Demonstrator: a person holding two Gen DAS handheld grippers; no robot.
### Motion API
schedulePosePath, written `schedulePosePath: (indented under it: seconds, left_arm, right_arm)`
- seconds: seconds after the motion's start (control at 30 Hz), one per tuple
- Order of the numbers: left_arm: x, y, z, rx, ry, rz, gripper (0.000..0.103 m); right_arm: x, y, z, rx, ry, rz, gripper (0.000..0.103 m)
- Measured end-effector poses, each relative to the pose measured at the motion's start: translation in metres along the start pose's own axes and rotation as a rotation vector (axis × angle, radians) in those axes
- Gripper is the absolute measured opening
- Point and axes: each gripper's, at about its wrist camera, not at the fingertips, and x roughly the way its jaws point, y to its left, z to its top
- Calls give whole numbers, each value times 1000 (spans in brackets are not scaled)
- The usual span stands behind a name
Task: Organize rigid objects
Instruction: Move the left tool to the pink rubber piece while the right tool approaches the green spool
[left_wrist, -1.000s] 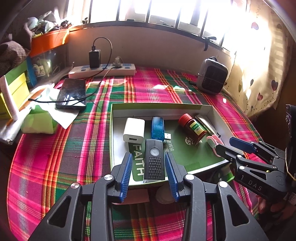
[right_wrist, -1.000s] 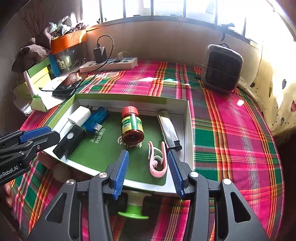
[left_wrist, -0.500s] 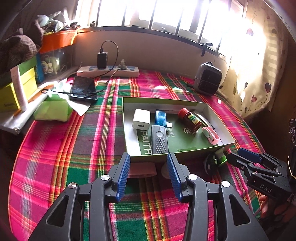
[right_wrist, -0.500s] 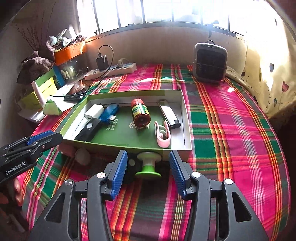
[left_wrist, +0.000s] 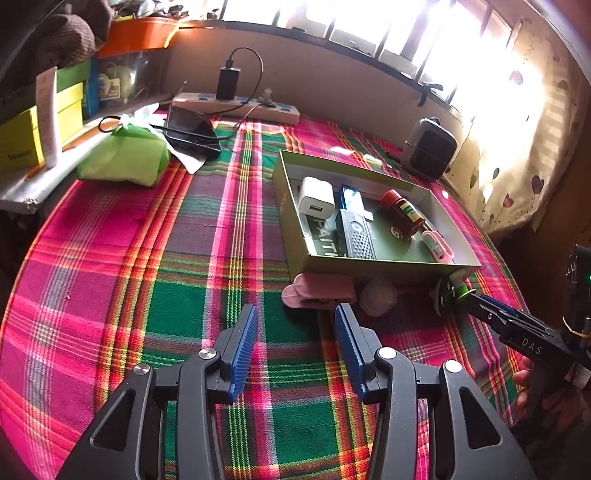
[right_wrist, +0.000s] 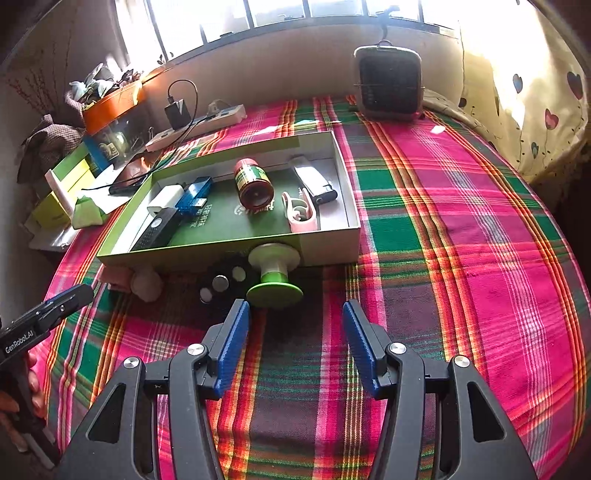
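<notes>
Both the left gripper (left_wrist: 295, 343) and right gripper (right_wrist: 293, 336) were opening, empty; the green-based stamp (right_wrist: 274, 275), probably leaning on the tray (right_wrist: 328, 245), could topple if nudged

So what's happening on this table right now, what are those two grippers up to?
A person is tidying small items into a shallow green box. It already holds a white charger, a blue USB stick, a black remote, a red-capped bottle and a pink clip. Both the left gripper and right gripper are empty, jaws opening. A green-and-white knob, pink pieces and a black disc lie outside.
</notes>
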Motion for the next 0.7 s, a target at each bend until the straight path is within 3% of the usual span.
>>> schedulePosePath:
  seconds: [0.37,0.7]
  left_arm:
    - [17,-2,14,19,29,2,46]
    - [22,-21,8,77,62,-61,47]
  right_arm:
    - [16,9,8,-32,26,22,57]
    - [20,2,11,-47,43,9,57]
